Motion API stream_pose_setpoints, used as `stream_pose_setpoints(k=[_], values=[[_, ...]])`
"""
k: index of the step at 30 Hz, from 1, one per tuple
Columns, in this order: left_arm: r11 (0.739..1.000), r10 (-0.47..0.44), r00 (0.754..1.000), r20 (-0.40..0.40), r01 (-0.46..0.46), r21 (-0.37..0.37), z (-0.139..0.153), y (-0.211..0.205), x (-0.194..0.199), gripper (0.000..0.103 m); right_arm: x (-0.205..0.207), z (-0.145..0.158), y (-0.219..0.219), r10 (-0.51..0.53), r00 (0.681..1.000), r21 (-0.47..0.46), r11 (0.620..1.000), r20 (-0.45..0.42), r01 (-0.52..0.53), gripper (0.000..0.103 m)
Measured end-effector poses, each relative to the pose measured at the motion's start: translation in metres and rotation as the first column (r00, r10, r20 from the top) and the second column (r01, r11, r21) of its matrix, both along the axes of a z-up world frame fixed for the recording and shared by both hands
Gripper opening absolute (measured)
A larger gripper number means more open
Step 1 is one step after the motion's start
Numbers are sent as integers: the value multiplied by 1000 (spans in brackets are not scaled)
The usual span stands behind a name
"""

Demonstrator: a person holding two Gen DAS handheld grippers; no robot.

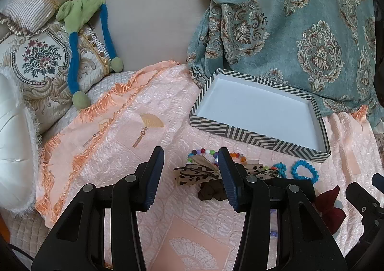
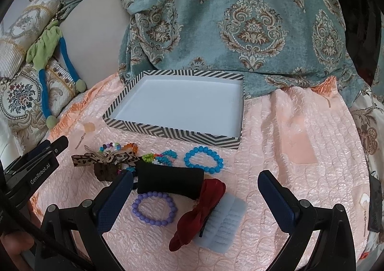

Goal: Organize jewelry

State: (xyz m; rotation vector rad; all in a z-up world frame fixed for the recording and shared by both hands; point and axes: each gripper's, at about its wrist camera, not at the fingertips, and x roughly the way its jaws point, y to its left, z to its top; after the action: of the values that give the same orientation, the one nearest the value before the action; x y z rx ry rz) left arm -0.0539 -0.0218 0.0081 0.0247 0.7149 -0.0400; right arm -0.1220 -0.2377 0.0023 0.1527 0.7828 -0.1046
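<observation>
A chevron-striped box (image 2: 172, 132) with a white inside stands on the peach bedspread, also in the left wrist view (image 1: 254, 138). In front of it lie a blue bead bracelet (image 2: 203, 159), a purple bead bracelet (image 2: 154, 208), a red bow clip (image 2: 201, 211), a black fabric band (image 2: 168, 181), a leopard-print bow (image 1: 196, 173) and a multicoloured bead bracelet (image 1: 204, 151). My left gripper (image 1: 190, 151) hangs open over the leopard bow, with nothing pinched. My right gripper (image 2: 195, 172) stands wide open around the black band and red bow, its pads apart from them.
A teal patterned blanket (image 2: 240, 19) hangs behind the box. Embroidered cushions (image 1: 40, 60) and a green-and-blue plush toy (image 1: 79, 9) lie at the left. A pale blue comb-like piece (image 2: 225, 220) lies beside the red bow. A hand (image 2: 14, 244) shows at the lower left.
</observation>
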Motion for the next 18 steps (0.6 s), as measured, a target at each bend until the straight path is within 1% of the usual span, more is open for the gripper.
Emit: stream_pose_setpoints(k=[7,18], values=[[1000,1,1000,-2,-1,-1,0,-1,-1,46,-2,3,0,5,1000,-8,1000,17,-5,103],[1000,-4,1000,-8,4,-2,-2,-1,-3,46,-4,5,-3,13,1000,1,1000,13,-13,103]])
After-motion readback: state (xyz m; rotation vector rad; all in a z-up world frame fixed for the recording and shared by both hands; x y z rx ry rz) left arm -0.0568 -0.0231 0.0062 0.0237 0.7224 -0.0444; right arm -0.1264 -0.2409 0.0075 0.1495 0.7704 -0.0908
